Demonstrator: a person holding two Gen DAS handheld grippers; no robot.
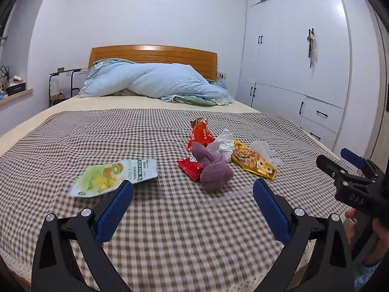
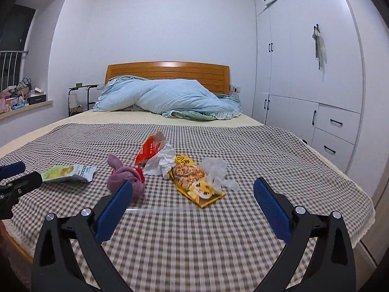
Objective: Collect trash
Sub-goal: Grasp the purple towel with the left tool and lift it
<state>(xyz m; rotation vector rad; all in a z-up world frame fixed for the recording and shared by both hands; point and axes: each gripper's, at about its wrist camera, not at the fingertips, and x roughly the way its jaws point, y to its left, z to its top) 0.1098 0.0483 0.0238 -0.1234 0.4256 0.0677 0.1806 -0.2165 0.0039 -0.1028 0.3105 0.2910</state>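
Trash lies on the checked bedspread (image 1: 145, 133): a green-and-white snack pouch (image 1: 114, 176), two red wrappers (image 1: 200, 133) (image 1: 190, 168), a crumpled white tissue (image 1: 222, 143), a yellow snack bag (image 1: 252, 161) and a clear plastic wrap (image 1: 265, 149). A purple cloth (image 1: 214, 168) lies among them. My left gripper (image 1: 193, 189) is open and empty, hovering just short of the purple cloth. My right gripper (image 2: 193, 192) is open and empty, just short of the yellow bag (image 2: 194, 182). The clear wrap (image 2: 216, 170), tissue (image 2: 160, 160), purple cloth (image 2: 124, 175) and pouch (image 2: 68, 172) also show there.
A blue duvet (image 1: 155, 82) is heaped by the wooden headboard (image 1: 153, 54). White wardrobes (image 1: 299, 60) stand along the right. A black side table (image 1: 64, 82) and a cluttered window ledge (image 2: 22, 99) are at the left. The bed's front edge (image 2: 316, 241) is near the grippers.
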